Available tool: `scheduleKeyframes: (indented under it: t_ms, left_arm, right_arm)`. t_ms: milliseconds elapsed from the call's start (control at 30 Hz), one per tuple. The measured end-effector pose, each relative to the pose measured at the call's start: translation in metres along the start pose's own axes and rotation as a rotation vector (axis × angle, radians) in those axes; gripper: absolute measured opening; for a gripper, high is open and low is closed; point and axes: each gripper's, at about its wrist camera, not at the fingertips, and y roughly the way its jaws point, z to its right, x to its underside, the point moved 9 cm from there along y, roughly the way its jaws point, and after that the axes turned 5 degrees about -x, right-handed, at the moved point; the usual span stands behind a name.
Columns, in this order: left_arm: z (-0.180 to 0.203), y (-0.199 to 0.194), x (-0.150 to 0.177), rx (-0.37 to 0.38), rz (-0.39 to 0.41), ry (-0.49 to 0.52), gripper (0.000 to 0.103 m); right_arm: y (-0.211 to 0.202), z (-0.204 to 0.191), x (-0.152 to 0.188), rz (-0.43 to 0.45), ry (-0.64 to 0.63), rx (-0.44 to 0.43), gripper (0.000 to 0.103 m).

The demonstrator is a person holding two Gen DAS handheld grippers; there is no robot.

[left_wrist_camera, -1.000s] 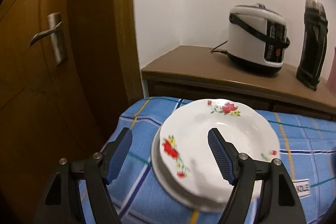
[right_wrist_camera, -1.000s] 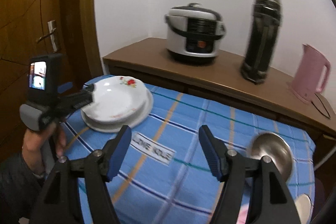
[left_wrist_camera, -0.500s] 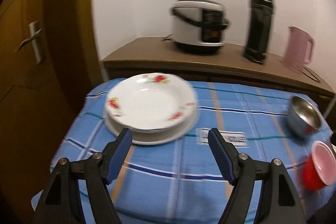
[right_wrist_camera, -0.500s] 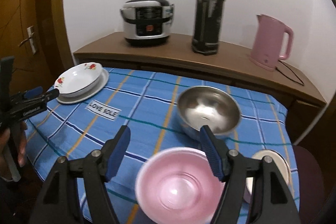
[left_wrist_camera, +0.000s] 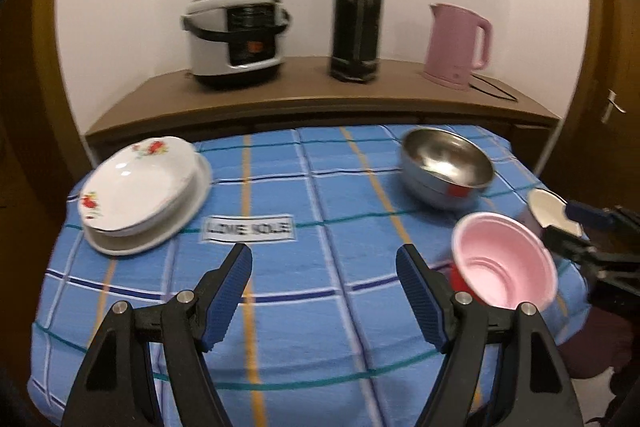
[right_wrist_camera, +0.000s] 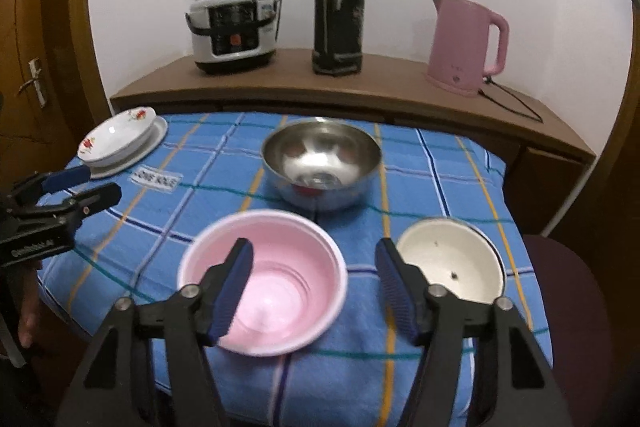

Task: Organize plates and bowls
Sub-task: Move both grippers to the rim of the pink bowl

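Observation:
On the blue checked tablecloth (right_wrist_camera: 440, 163), a flowered white deep plate (left_wrist_camera: 136, 183) rests on a flat white plate at the far left. A steel bowl (right_wrist_camera: 320, 159) stands at the middle back. Nearer are a pink bowl (right_wrist_camera: 280, 279) with a red outside and a white bowl (right_wrist_camera: 448, 263). My right gripper (right_wrist_camera: 312, 259) hovers over the pink bowl's right rim with its jaws closing: the left finger is above the bowl's inside, the right finger is outside the rim, and neither pad presses on it. My left gripper (left_wrist_camera: 324, 267) is open over bare cloth, well back from the plates.
A wooden sideboard (left_wrist_camera: 320, 95) behind the table carries a rice cooker (left_wrist_camera: 236, 35), a black flask (left_wrist_camera: 358, 11) and a pink kettle (left_wrist_camera: 456, 43) with its cord. A dark red chair seat (right_wrist_camera: 568, 267) sits at the table's right edge. Wooden doors flank both sides.
My left gripper drew back from the plates and swung right toward the table's middle. My right gripper travelled right and down over the pink bowl, and its jaws narrowed.

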Motion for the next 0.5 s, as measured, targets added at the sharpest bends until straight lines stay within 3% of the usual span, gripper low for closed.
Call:
scheduleKeyframes:
  t_ms: [67,167,500]
  left_arm:
    - [0.015,0.001,0.002,0.040,-0.018,0.012,0.076]
    - [0.037,0.002,0.004,0.096,-0.042,0.028,0.076]
    - [0.076,0.012,0.011,0.131,-0.063,0.088,0.076]
  right_arm:
    - [0.000,0.008,0.007,-0.010,0.013,0.004,0.048]
    - [0.000,0.018,0.014,-0.015,0.036,0.003,0.047]
    - [0.008,0.020,0.024,-0.038,0.043,-0.049,0.035]
